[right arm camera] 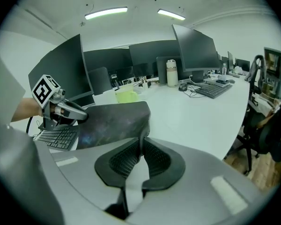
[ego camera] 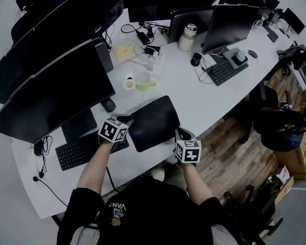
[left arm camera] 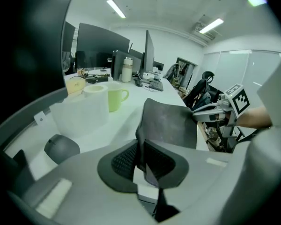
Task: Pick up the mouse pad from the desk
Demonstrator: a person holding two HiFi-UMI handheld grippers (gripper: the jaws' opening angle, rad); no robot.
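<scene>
The mouse pad (ego camera: 154, 122) is a dark, thin sheet, held up between both grippers above the front of the white desk (ego camera: 194, 103). My left gripper (ego camera: 126, 120) is shut on the pad's left edge, my right gripper (ego camera: 179, 135) on its right front corner. In the left gripper view, the pad (left arm camera: 171, 123) rises from the pinched jaws of my left gripper (left arm camera: 141, 161) and curls upward. In the right gripper view, the pad (right arm camera: 112, 123) runs from my right gripper (right arm camera: 141, 158) across to the other gripper's tip.
A black keyboard (ego camera: 84, 149) and a dark mouse (ego camera: 108, 104) lie left of the pad, under a large monitor (ego camera: 51, 93). A green mug (ego camera: 143, 80) stands behind it. Farther back are a bottle (ego camera: 187, 37), more monitors and a second keyboard (ego camera: 227, 70). Office chairs (ego camera: 280, 126) stand to the right.
</scene>
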